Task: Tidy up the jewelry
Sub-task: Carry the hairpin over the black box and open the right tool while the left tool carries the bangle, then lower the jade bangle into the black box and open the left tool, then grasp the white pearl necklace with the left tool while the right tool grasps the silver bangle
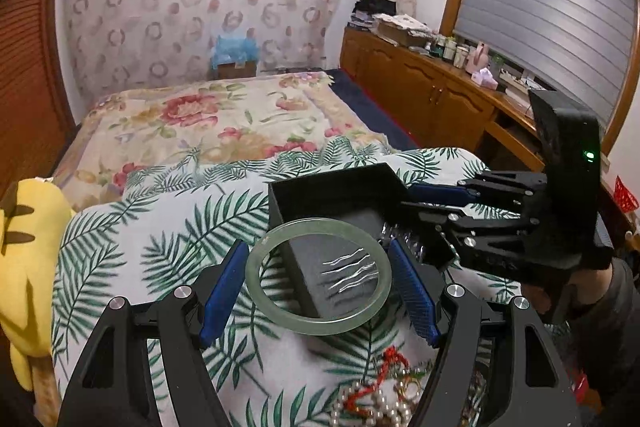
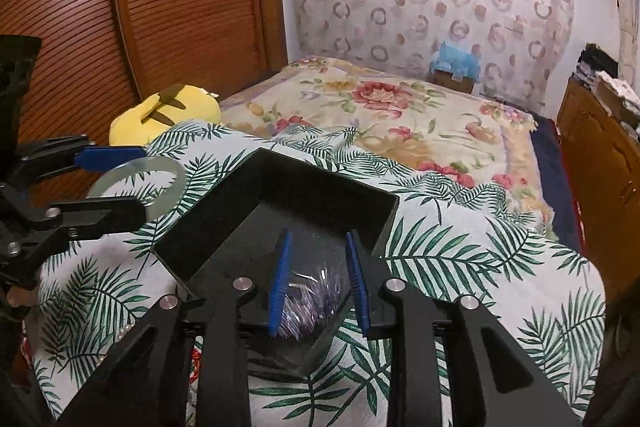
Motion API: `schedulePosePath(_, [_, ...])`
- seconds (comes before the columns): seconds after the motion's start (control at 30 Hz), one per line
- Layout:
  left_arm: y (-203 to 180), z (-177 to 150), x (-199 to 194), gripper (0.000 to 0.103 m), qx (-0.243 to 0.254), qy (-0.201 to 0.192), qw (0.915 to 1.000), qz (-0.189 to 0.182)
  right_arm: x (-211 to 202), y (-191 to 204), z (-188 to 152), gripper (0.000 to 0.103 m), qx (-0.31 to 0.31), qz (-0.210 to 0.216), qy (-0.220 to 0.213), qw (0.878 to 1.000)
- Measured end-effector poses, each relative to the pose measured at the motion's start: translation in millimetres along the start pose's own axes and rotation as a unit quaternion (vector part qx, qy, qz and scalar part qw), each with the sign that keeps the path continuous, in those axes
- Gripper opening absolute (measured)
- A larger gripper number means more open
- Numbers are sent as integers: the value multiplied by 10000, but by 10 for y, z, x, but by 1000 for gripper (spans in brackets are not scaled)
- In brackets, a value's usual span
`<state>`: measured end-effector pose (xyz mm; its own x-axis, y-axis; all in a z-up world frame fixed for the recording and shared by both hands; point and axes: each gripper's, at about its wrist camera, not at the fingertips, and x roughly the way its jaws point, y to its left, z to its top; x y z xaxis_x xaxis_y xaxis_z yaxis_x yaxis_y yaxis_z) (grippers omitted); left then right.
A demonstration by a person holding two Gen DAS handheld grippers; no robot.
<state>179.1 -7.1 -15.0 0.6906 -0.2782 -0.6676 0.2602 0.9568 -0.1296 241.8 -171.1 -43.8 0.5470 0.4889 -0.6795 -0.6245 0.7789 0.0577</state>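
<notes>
Jade-green bangle (image 1: 318,277), pale, smooth and translucent, sits at the lower centre of the left wrist view, clamped by its outer rim between the blue pads of the left gripper (image 1: 316,287). It hangs over the near corner of a black open box (image 1: 332,195) that rests on a quilt (image 1: 168,239) printed with green fern leaves. Through the ring a few thin silvery wavy lines show on the box's dark floor.

At the bottom edge of that view lies a heap of jewelry (image 1: 380,399): cream pearl strands tangled with red cord.

In the right wrist view the right gripper (image 2: 318,279) sits at lower centre, its blue pads part-way apart with a clear packet of glittery lilac strands (image 2: 310,301) between them, over the box; whether the pads press on it I cannot tell. The bangle appears at the left there, in the left gripper.

No readable writing or brand shows on anything.
</notes>
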Motion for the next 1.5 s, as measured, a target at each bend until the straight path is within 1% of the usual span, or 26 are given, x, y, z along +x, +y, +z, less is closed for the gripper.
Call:
schedulePosePath(0.17, [-60,66,212,69,74,107,9999,-45,-124,-91,-15,30,78,-52,-148,9998])
schedulePosePath(0.23, [-98,68,286,69,119,145,9998,-55,-207,-155,-42,34,149,-146,-223,9995])
schedulePosePath(0.37, [-180,77,443,69,237,217,9995,-69,-314,-230,-80,35,216,-258,-300,9990])
schedulePosePath(0.47, [-239,80,490,69,305,227,9993,-56,-367,-255,-123,35,219,-300,-318,9988])
schedulePosePath(0.53, [-254,82,492,72,357,202,9992,-32,-391,-248,-155,35,225,-310,-321,9988])
schedulePosePath(0.57, [-264,80,480,73,364,181,9992,-21,-404,-241,-173,35,226,-308,-323,9987])
schedulePosePath(0.7, [-280,38,376,73,354,104,9993,-33,-467,-187,-222,35,212,-334,-364,9986])
schedulePosePath(0.9, [-248,-159,92,73,229,-8,9997,-54,-640,-1,-400,35,180,-284,-384,9987])
schedulePosePath(1.17, [-221,-544,-210,73,124,-30,9999,-72,-732,305,-763,35,216,-262,-187,9992])
schedulePosePath(1.33, [-215,-767,-320,73,62,26,9999,-79,-794,460,-986,35,287,-252,-80,9992])
schedulePosePath(1.5, [-208,-978,-429,73,40,70,9999,-83,-810,566,-1209,35,388,-142,143,9990])
